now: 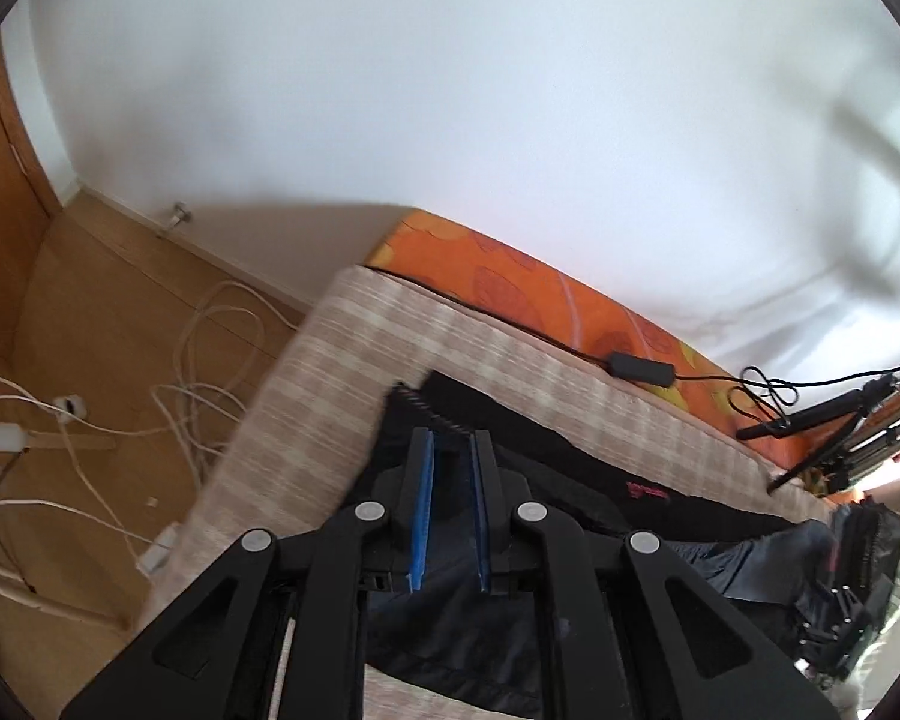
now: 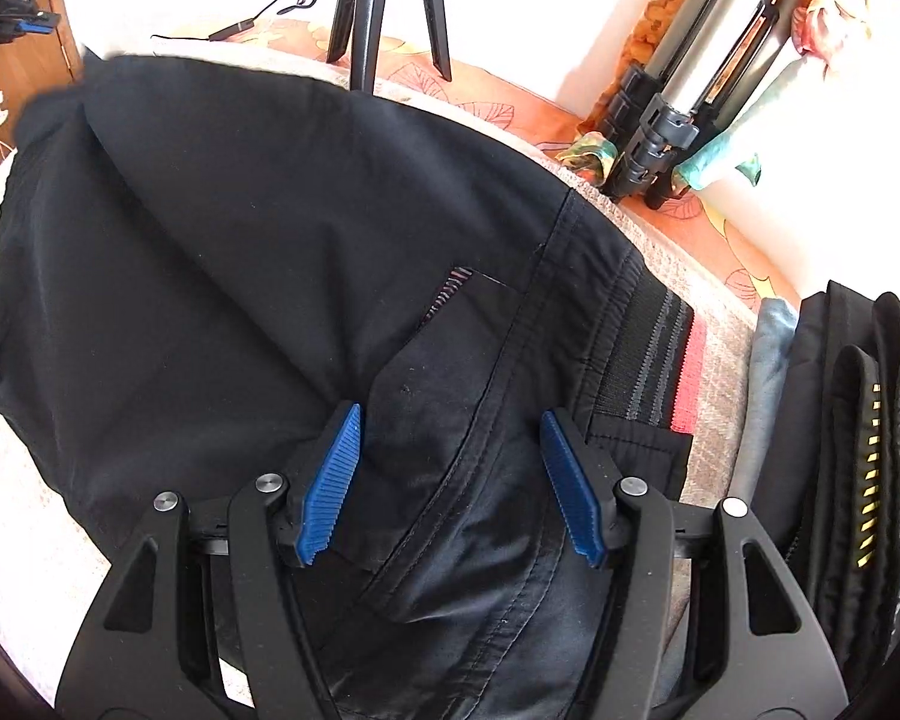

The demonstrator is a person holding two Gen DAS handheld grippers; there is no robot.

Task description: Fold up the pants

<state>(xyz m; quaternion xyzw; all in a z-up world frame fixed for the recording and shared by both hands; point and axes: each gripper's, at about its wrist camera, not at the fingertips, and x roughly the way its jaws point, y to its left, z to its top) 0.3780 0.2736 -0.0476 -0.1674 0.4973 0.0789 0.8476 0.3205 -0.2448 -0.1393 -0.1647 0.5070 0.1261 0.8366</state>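
Black pants (image 2: pixel 240 228) lie spread on a beige checked bed cover (image 1: pixel 330 396), with the striped elastic waistband (image 2: pixel 660 354) at the right in the right wrist view. My right gripper (image 2: pixel 450 420) is open, its blue pads (image 2: pixel 330 480) standing on either side of the seam and pocket just above the cloth. In the left wrist view the pants (image 1: pixel 570 480) run off to the right. My left gripper (image 1: pixel 453 438) has its jaws a narrow gap apart at the hem end, with dark cloth showing between them.
White cables (image 1: pixel 198 372) and a power strip lie on the wood floor at left of the bed. A black adapter (image 1: pixel 639 367) and tripod legs (image 2: pixel 384 6) sit on the orange sheet by the wall. A stack of folded dark clothes (image 2: pixel 846 432) lies at right.
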